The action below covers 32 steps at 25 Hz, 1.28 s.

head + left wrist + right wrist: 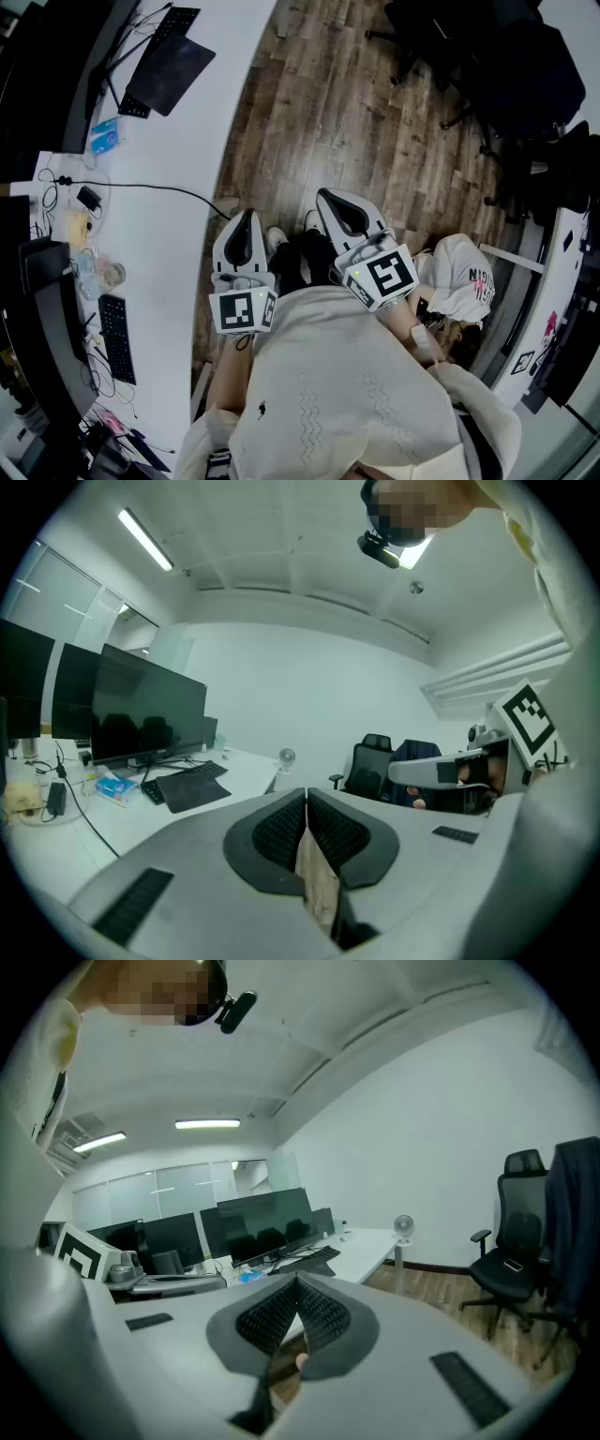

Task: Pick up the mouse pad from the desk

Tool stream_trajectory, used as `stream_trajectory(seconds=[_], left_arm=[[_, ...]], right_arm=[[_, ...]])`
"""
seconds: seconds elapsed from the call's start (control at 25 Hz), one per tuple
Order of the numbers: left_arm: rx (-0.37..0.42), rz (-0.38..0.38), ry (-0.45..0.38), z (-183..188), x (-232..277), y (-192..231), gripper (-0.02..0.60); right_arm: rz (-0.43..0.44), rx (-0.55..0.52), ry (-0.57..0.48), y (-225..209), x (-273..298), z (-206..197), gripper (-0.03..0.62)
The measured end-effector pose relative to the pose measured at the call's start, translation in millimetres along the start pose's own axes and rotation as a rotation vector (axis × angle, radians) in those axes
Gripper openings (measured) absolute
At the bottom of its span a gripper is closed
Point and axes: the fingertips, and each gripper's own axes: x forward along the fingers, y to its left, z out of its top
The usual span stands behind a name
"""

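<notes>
Mouse pad [171, 71]: we see a thin, dark grey to black rectangle with a plain matt face. It lies flat on the white worktop [159, 150], turned at a slant to the worktop's curved edge and set near that edge. One long side appears to lie across the middle of a black keyboard [175, 21], whose ends show beyond it. In the left gripper view we find the mouse pad [192, 788] again, flat, just in front of the keyboard [184, 774].

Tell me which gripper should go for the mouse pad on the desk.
Left, probably. The left gripper sits beside the desk, nearer the mouse pad; the right gripper hangs farther out over the floor. Both are shut.
</notes>
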Motion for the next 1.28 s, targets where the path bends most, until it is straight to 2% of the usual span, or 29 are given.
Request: stream_trajectory(seconds=[0.2,0.4,0.64,1.12,1.28], left_arm=[[0.021,0.005,-0.063,18,-36,18,0.018],[0.041,0.036,-0.099,27,-53,23,0.018],[0.029,0.078,-0.112,32,-61,41,0.018],[0.018,0.038,-0.123,34,-52,58,0.018],[0.021,0.046,-0.106,34,-46,68,0.018]], right_arm=[[0.005,-0.024,-0.027,44,-7,4,0.000],[0.032,-0.054,-0.047,65,-4,14,0.002],[0.037,-0.054,-0.038,76,4,14,0.000],[0.047,-0.081,-0.061,91,23,23,0.000],[0.033,-0.048,-0.081,88,30,24,0.002]])
